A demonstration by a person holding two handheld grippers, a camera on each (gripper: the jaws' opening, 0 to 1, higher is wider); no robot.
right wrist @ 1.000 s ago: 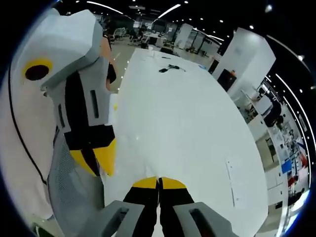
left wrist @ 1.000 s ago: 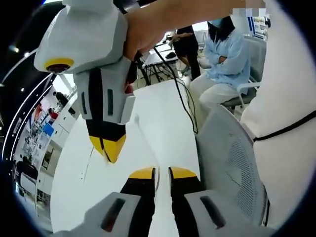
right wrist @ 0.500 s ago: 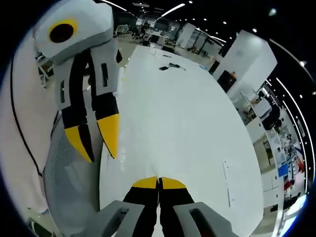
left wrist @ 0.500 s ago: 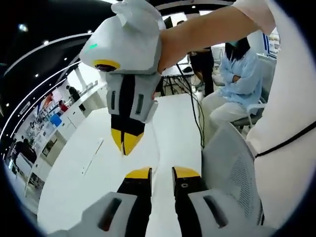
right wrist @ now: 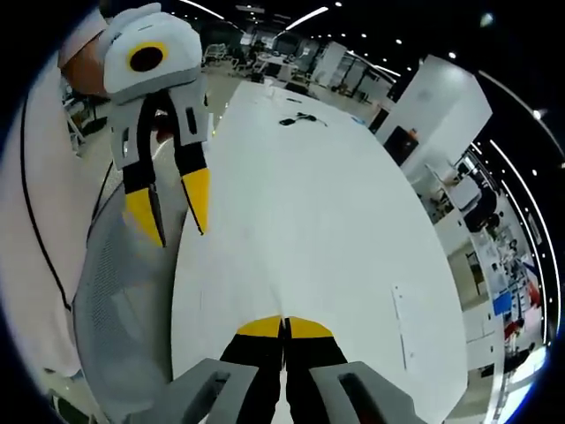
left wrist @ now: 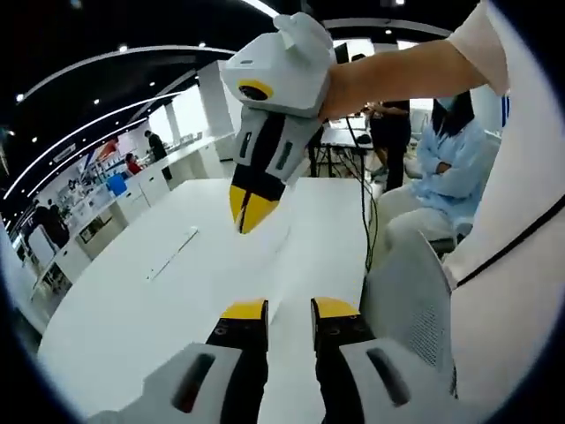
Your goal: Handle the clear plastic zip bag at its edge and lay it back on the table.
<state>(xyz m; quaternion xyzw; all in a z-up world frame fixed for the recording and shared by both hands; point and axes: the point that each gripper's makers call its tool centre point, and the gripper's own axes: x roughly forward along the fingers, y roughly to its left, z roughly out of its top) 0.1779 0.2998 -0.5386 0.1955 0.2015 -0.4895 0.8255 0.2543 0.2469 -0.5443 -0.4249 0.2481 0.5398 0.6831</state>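
The clear plastic zip bag (left wrist: 281, 252) shows faintly as a see-through film hanging from my right gripper (left wrist: 250, 212) over the white table (left wrist: 132, 309). In the right gripper view the right gripper (right wrist: 284, 327) has its yellow tips pressed together, and the film is barely visible against the table (right wrist: 335, 230). My left gripper (left wrist: 290, 309) is open with a clear gap between its jaws and nothing in them. In the right gripper view the left gripper (right wrist: 172, 216) hovers at the table's near edge, jaws apart, well away from the right one.
A grey mesh chair back (left wrist: 415, 300) stands against the table's edge, also as the chair (right wrist: 124, 291). A thin pale strip (left wrist: 172, 252) lies on the table, seen too as the strip (right wrist: 402, 327). Black cables (right wrist: 296, 119) lie at the far end. A seated person (left wrist: 433, 150) is beyond.
The left gripper's jaws have spread wider. The two grippers have drawn apart, so each looks smaller and farther off in the other's view. The right gripper stays shut.
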